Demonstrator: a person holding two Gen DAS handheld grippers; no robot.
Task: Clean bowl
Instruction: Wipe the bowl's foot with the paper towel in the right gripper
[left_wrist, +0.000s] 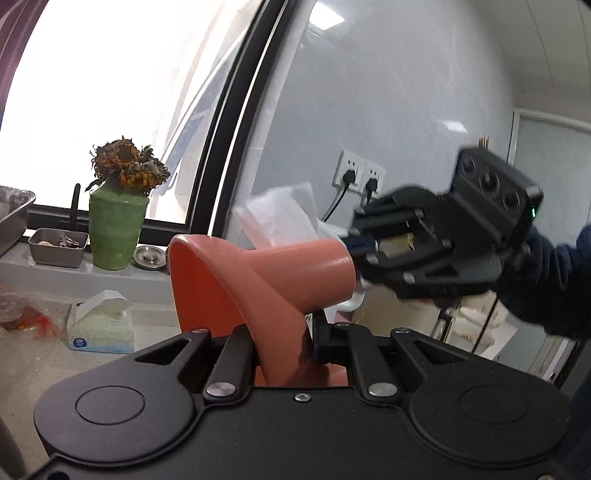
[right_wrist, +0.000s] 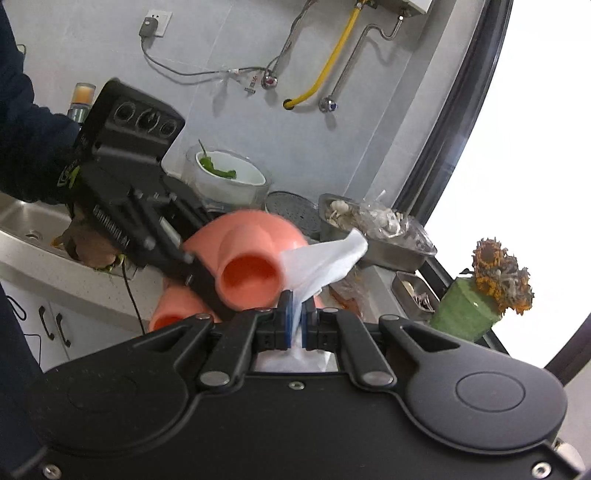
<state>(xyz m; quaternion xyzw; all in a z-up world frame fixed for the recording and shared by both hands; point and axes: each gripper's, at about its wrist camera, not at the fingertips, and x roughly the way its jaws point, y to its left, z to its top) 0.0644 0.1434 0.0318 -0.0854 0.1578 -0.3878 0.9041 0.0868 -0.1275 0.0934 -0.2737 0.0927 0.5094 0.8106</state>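
Note:
A salmon-orange footed bowl (left_wrist: 236, 280) is held up in the air on its side, its hollow foot (right_wrist: 251, 273) turned toward the right wrist camera. My left gripper (left_wrist: 284, 343) is shut on the bowl's wall; in the right wrist view it reaches in from the left (right_wrist: 201, 275). My right gripper (right_wrist: 295, 310) is shut on a white tissue (right_wrist: 321, 262), whose loose end lies against the bowl's side. In the left wrist view the tissue (left_wrist: 284, 214) shows behind the bowl, and the right gripper (left_wrist: 354, 251) is at the foot. A second salmon shape (right_wrist: 170, 314) shows below the left fingers.
A tissue box (left_wrist: 99, 325) sits on the counter. On the sill stand a green vase of dried flowers (left_wrist: 118, 229) and a small steel tray (left_wrist: 59, 247). A sink (right_wrist: 29, 225), a white bowl with green peppers (right_wrist: 225, 173) and a steel tray (right_wrist: 388, 240) lie behind.

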